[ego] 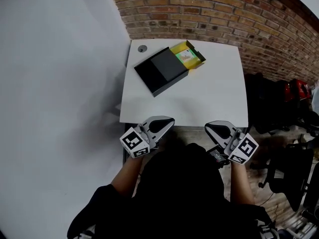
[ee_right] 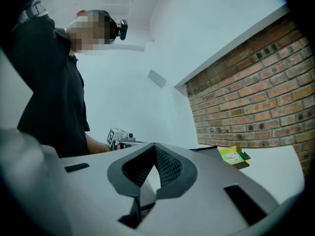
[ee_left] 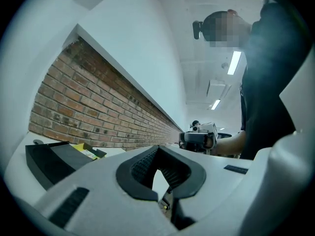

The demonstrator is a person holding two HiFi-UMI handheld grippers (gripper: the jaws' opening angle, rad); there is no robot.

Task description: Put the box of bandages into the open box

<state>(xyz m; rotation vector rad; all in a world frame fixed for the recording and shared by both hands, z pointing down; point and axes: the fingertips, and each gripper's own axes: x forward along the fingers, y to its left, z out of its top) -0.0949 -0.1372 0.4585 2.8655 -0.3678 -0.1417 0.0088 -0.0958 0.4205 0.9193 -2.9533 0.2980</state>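
On the far part of the white table (ego: 214, 98) lies a yellow open box (ego: 195, 51), and a small green-and-white box of bandages (ego: 184, 57) rests inside it. A flat black lid (ego: 162, 71) lies against its left side. My left gripper (ego: 167, 123) and right gripper (ego: 212, 128) hover at the table's near edge, close to my body. Their tips point toward each other, and both are shut and hold nothing. The left gripper view shows its shut tips (ee_left: 157, 154), the black lid (ee_left: 49, 159) and the yellow box (ee_left: 87, 151). The right gripper view shows shut tips (ee_right: 155, 149) and the yellow box (ee_right: 235, 156).
A brick wall (ego: 224, 9) runs behind the table and a white wall (ego: 60, 59) stands to its left. A round grommet (ego: 142, 48) sits at the table's far left corner. Dark bags and chairs (ego: 284, 108) crowd the floor on the right.
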